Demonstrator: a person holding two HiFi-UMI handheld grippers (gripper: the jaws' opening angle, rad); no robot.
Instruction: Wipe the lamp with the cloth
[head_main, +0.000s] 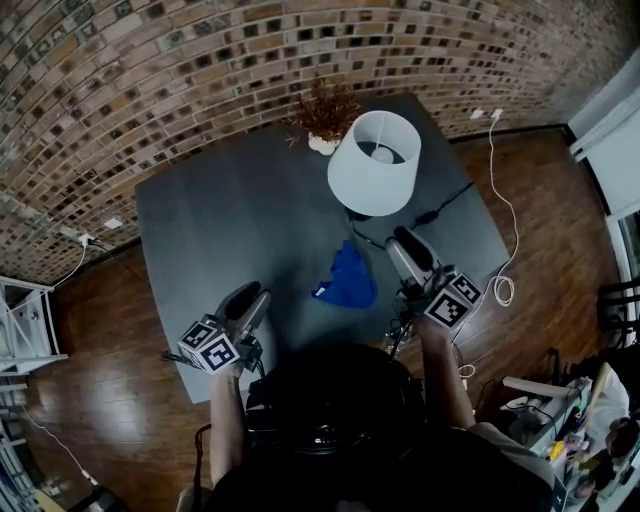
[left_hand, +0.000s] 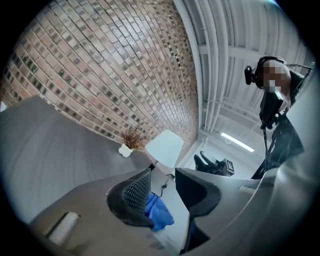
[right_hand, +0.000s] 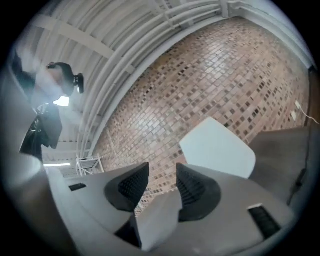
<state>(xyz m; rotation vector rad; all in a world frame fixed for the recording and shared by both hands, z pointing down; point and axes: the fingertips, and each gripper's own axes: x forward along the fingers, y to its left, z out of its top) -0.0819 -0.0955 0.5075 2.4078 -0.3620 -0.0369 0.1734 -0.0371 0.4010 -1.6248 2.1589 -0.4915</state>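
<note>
Table bearing lamp and cloth stands on wood floor beside brick wall.

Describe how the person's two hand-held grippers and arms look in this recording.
The left hand-held gripper and right hand-held gripper match. Each has a grey body, two black jaws with ribbed pads, and a cube of black-and-white square markers at the rear. The person's forearms are unsleeved below a dark top.
</note>
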